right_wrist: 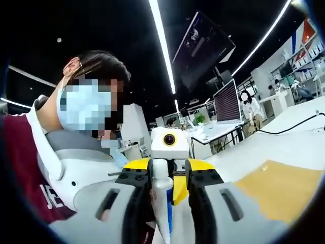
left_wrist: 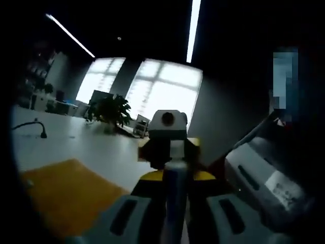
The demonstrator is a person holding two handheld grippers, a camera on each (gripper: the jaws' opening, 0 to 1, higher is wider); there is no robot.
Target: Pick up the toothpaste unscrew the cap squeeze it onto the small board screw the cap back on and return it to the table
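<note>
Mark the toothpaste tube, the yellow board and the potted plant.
toothpaste tube (left_wrist: 173,203): left gripper view, tube body between the fingers.
yellow board (right_wrist: 277,190): right gripper view, middle of its top face.
potted plant (left_wrist: 109,110): left gripper view, leaves.

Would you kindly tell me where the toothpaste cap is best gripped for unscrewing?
Grip the white cap around its sides, coming head-on along the tube's axis: the toothpaste tube sits held lengthwise in the left tongs, cap end pointing toward the right tongs.
</note>
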